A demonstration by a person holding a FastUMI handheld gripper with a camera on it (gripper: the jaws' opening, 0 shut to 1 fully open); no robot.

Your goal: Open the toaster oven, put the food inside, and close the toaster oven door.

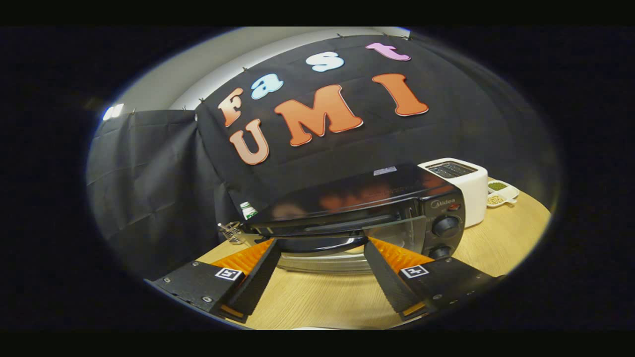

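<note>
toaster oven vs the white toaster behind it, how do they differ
The toaster oven is black and low, just ahead of the open gripper; the toaster is white, taller and stands beyond it. The oven has front knobs; the toaster has top slots. Both sit on the wooden table.

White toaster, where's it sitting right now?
In the gripper view, the white toaster stands on the wooden table, right of the black toaster oven, beyond the open gripper; a small sectioned dish lies to its right.
</note>
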